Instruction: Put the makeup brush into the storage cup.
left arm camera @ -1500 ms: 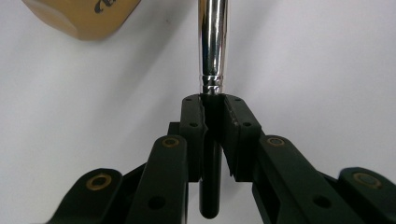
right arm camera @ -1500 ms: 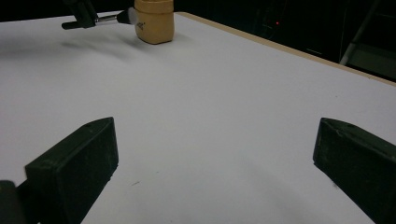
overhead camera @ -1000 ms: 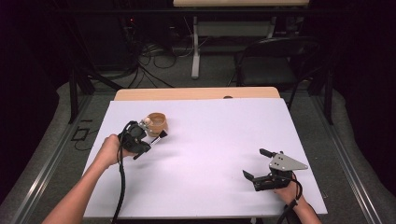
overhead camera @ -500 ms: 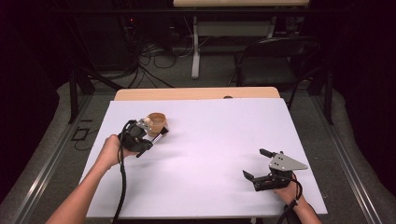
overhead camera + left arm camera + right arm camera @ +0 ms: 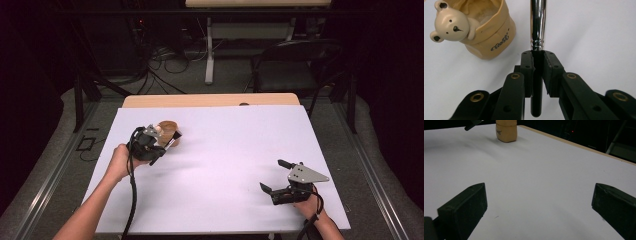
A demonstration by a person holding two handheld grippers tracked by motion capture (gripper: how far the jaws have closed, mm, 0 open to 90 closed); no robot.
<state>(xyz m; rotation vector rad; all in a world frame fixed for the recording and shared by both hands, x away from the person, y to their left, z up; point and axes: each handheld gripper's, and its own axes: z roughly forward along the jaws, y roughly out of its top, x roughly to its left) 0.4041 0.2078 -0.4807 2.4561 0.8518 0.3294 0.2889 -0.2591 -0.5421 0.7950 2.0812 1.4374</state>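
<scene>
Clamping a brush (image 5: 537,30) by its black handle, just below the chrome ferrule: left gripper (image 5: 537,58), jaws closed tight on it. Positioned near the left edge of the white tabletop (image 5: 225,150), toward the far side, held in the left hand (image 5: 119,161). Standing just beside the gripper, apart from the brush: tan cup (image 5: 490,32) with a bear figure (image 5: 449,23) at its rim and dark lettering on its wall. Resting near the near right corner of the tabletop: right gripper (image 5: 277,175), jaws spread wide, gripping nothing, grey plate (image 5: 306,173) on top, held in the right hand (image 5: 312,206).
</scene>
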